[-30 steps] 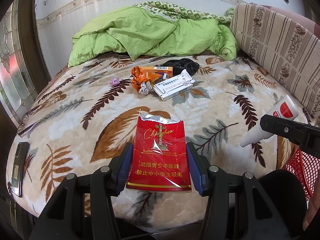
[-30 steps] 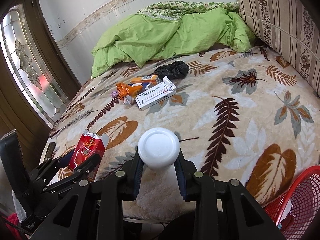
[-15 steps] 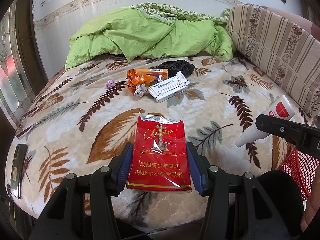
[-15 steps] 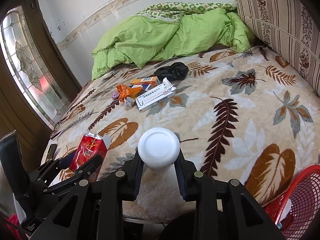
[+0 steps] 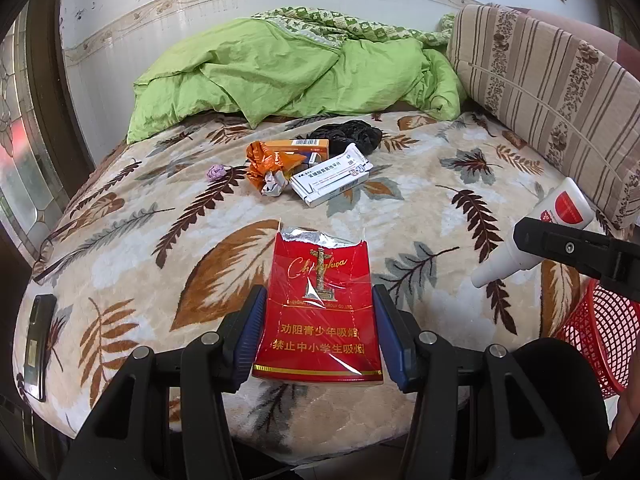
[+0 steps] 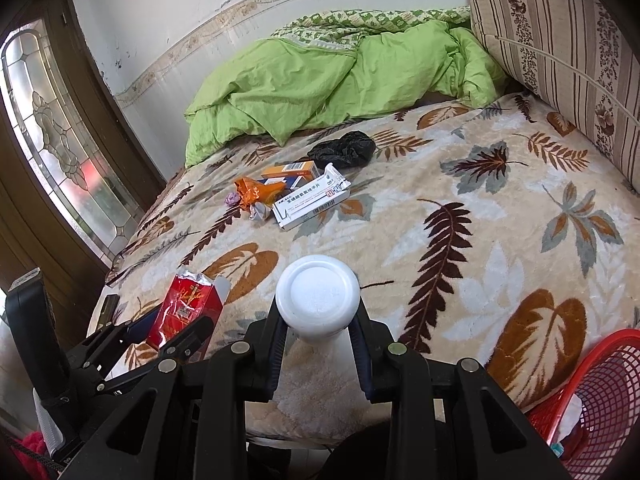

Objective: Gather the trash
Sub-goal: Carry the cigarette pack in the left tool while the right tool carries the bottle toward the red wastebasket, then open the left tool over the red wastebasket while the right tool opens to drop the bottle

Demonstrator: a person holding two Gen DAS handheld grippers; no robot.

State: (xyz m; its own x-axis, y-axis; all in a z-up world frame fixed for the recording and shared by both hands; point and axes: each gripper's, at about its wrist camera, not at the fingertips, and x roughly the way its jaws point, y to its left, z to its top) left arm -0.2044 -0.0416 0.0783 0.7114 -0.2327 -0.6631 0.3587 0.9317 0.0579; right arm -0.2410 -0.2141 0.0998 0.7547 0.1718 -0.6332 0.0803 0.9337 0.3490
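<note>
My left gripper (image 5: pixel 318 328) is shut on an opened red cigarette pack (image 5: pixel 318 300), held above the bed's near edge; the pack also shows in the right wrist view (image 6: pixel 184 312). My right gripper (image 6: pixel 318 332) is shut on a white bottle (image 6: pixel 318 296) with a red label, seen from the left wrist view (image 5: pixel 536 228) at the right. More trash lies mid-bed: a white medicine box (image 5: pixel 330 180), an orange box (image 5: pixel 304 146), an orange wrapper (image 5: pixel 264 160), a crumpled paper (image 5: pixel 274 186), a purple wad (image 5: pixel 216 172) and a black bag (image 5: pixel 348 136).
A red mesh basket (image 6: pixel 600 400) stands on the floor at the bed's right front corner, with some white trash inside. A dark phone (image 5: pixel 38 340) lies at the bed's left edge. A green duvet (image 5: pixel 288 76) and striped cushion (image 5: pixel 552 92) fill the back.
Both grippers have drawn back and up slightly from the bed, each keeping its hold. The trash on the bed has not moved.
</note>
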